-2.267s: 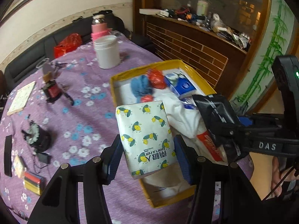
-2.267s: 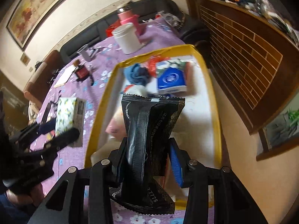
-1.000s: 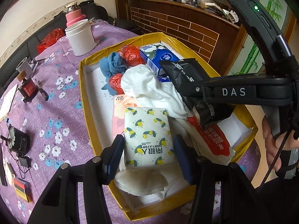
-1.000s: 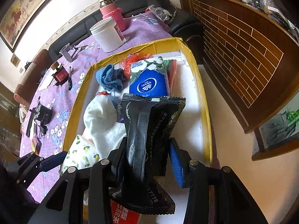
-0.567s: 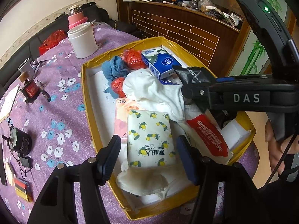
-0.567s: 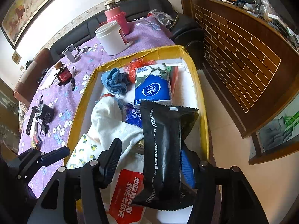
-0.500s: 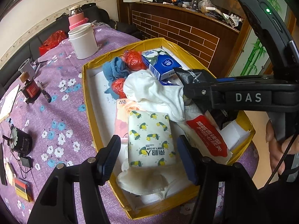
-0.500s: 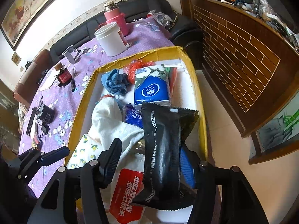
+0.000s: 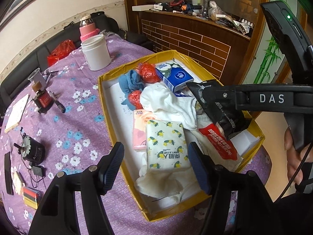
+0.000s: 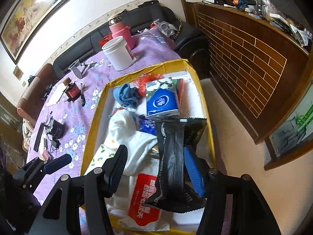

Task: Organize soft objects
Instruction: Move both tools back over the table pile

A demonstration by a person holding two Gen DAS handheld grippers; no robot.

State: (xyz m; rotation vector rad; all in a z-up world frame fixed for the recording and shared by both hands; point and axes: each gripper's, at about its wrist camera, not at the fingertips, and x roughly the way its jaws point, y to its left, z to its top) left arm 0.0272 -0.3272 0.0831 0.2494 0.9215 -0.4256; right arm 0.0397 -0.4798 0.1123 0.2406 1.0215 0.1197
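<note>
A yellow-rimmed box point(image 9: 103, 101) point(image 10: 92, 121) on the purple table holds soft goods. A lemon-print tissue pack point(image 9: 166, 148) lies in it on a white cloth, between the open fingers of my left gripper point(image 9: 154, 164), which hovers just above it. My right gripper point(image 10: 156, 168) is open; a black foil pack point(image 10: 172, 156) point(image 9: 219, 111) leans against its right finger over the box. A blue tissue pack point(image 10: 162, 101), a blue cloth point(image 10: 127, 96), a white cloth point(image 9: 168, 101), a red-and-white pack point(image 10: 146, 199) and a pink pack point(image 9: 138, 129) also lie inside.
A white tub point(image 9: 95, 52) and a pink bottle point(image 9: 86, 27) stand beyond the box. Small gadgets point(image 9: 33, 150) and a red device point(image 9: 43, 99) lie on the table's left. A brick-fronted wooden counter point(image 10: 244, 54) rises to the right of the box.
Both grippers carried their packs over the box and opened. The lemon tissue pack now lies in the box; the black pack has slipped loose against the right finger.
</note>
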